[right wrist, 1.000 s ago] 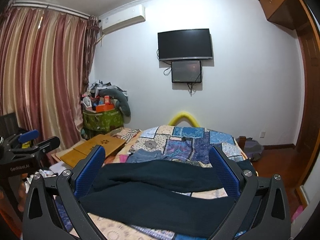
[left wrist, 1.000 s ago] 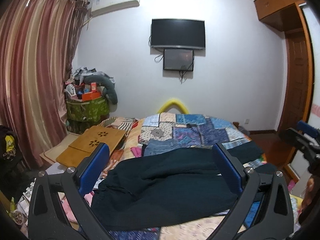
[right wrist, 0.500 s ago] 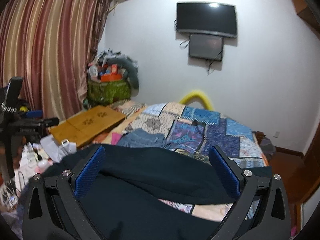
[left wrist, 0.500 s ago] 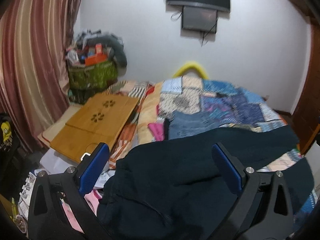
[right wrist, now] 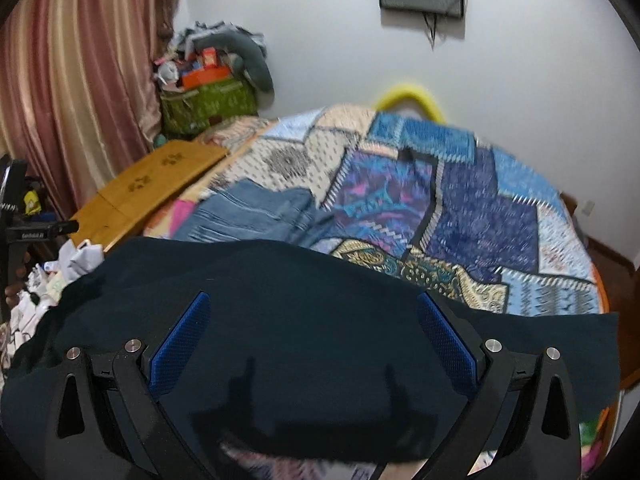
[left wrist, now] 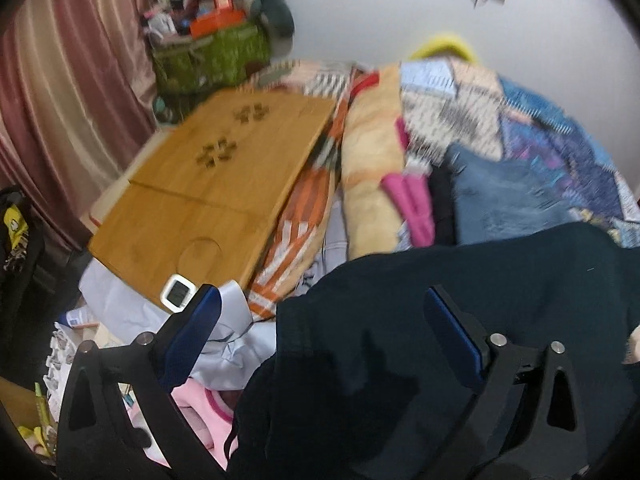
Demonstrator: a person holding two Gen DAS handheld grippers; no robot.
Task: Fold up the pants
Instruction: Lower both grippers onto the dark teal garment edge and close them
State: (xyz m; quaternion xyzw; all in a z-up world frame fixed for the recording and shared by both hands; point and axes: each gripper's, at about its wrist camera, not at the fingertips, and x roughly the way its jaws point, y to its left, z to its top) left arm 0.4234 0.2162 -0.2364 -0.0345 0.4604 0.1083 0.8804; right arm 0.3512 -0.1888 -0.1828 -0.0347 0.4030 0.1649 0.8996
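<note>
a pair of dark navy, soft fabric pants is spread across the near part of a bed covered by a patchwork quilt in blues and creams, with its long axis running side to side across both views. on the left, the left gripper is held tilted down over the left end of the garment; its blue-padded fingers stand wide and are just starting to close, and cloth is seen between and below them, though no pad is pressed on it. the left pad is seen past the garment's edge, over white and pink clothing, while the other pad is seen over dark cloth, so the edge of the pants runs between the two. beside that end a flat light-brown wooden board is seen, with a small white clock at its near corner.

further right, the right gripper is aimed down at the middle-to-right stretch of the pants, fingers spread wide with nothing clamped. the cloth lies straight ahead of both grippers, so each end is judged nearest its own hand.

the fabric looks thick, matte and limp, lying in broad shallow folds; whether the legs already lie one on the other cannot be told. no fold is judged to be done yet.
</note>
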